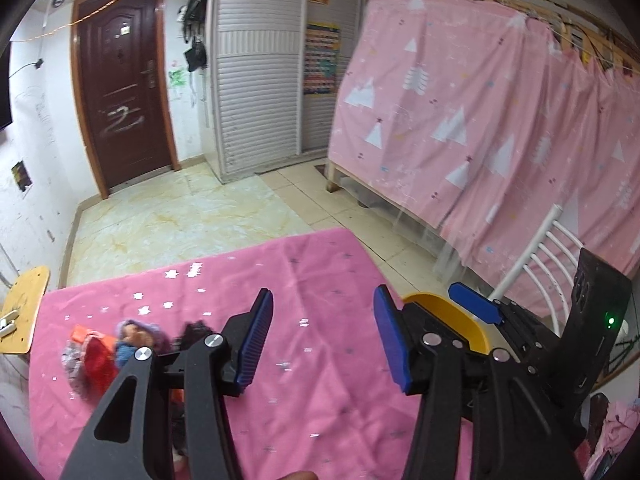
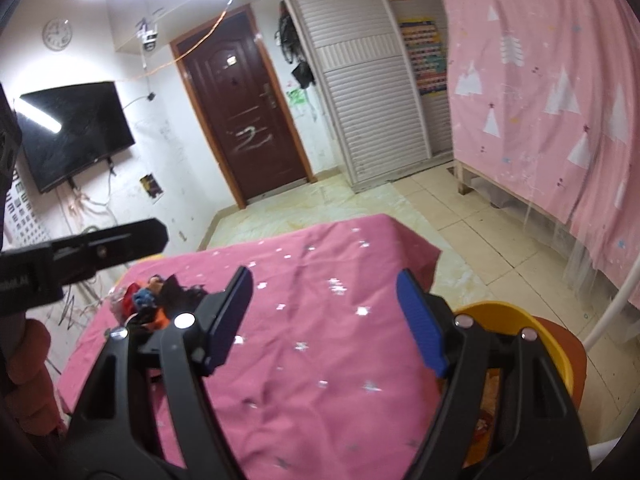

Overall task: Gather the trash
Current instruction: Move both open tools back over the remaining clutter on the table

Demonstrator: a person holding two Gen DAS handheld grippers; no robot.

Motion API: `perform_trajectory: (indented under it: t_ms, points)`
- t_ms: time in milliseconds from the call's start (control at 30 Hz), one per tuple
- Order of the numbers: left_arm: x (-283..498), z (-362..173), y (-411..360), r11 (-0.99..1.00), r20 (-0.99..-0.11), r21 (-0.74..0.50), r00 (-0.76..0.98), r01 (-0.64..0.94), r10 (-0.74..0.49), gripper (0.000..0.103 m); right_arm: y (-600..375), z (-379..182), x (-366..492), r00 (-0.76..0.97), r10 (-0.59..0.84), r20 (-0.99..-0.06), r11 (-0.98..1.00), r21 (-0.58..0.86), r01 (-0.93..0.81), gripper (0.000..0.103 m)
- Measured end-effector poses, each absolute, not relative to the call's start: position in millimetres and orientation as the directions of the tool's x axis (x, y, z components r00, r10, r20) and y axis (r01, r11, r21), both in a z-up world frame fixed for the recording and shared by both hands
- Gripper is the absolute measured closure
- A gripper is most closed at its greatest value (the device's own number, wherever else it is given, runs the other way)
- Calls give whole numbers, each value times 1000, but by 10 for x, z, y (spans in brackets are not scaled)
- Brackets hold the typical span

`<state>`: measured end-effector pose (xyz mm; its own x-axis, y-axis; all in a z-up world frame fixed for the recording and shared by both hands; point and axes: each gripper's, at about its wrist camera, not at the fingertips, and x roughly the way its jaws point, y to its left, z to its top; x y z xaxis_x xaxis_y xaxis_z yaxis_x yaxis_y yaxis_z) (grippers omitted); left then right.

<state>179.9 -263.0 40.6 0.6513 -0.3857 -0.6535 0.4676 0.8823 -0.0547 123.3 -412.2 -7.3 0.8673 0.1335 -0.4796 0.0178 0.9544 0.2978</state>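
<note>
Still early: both grippers, left gripper (image 1: 324,336) & right gripper (image 2: 326,320), spread, empty; trash pile (image 1: 116,344) on worktop (image 1: 320,264) uncollected, yellow bin (image 2: 532,332) apparently w/ some scraps.

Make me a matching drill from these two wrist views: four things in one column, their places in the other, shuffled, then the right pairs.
Things:
1. yellow bin
2. heap of trash
3. television
4. brown door

Places:
A. mounted on the white wall, left of the door
B. on the left part of the pink tablecloth
C. far end of the room, beside the slatted wardrobe
D. off the table's right edge, behind the right gripper

Pairs: 1-D, 2-B, 3-A, 4-C
</note>
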Motion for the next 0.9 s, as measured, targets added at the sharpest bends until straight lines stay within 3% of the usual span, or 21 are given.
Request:
perform_trajectory:
  t_ms: [400, 900]
  points:
    - [2046, 464, -1689, 946, -627, -3, 737, 325, -255, 56, -3385, -73, 1576, 820, 212, -532, 967, 233, -98, 30]
    - [2476, 199, -595, 987, -676, 16, 729, 161, -108, 51, -2782, -132, 1944, 761, 256, -596, 966, 178, -185, 30]
